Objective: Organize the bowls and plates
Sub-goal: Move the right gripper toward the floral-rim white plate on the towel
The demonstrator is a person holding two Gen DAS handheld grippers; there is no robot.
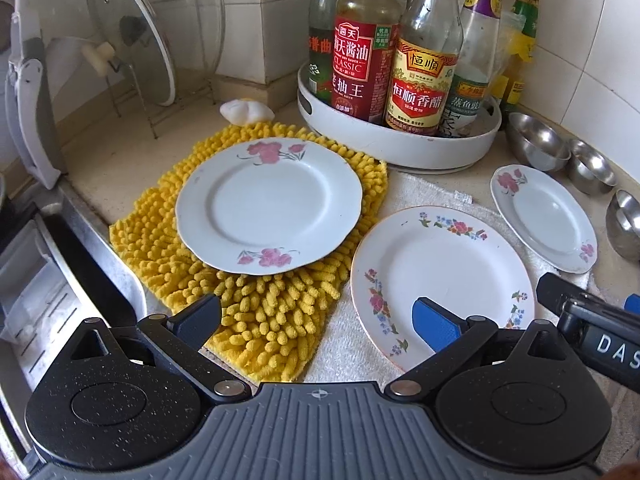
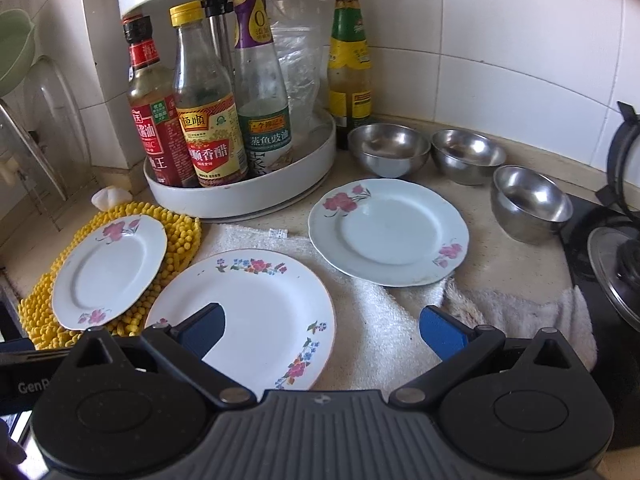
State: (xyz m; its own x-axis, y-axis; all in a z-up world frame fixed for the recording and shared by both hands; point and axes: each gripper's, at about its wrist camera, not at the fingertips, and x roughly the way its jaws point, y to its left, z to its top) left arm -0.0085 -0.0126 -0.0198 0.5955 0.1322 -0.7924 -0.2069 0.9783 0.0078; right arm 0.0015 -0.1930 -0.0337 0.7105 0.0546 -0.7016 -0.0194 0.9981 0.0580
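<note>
Left wrist view: your left gripper (image 1: 320, 316) hovers low, jaws wide apart, nothing held. The pink-flower plate (image 1: 269, 205) sits mid-frame on the yellow mat (image 1: 256, 320); the large floral plate (image 1: 442, 280) lies lower right on the white towel (image 1: 344, 344).

Right wrist view: your right gripper (image 2: 322, 330) hangs over that large floral plate, jaws apart and empty. A second pink-flower plate (image 2: 388, 232) lies centre-right, three steel bowls (image 2: 466, 156) behind it on the surface.

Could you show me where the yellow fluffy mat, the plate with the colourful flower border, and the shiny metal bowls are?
yellow mat (image 1: 272, 312), left wrist view, its bare front part.
colourful-border plate (image 2: 260, 304), right wrist view, its white centre.
metal bowls (image 2: 388, 152), right wrist view, the leftmost bowl's inside.
</note>
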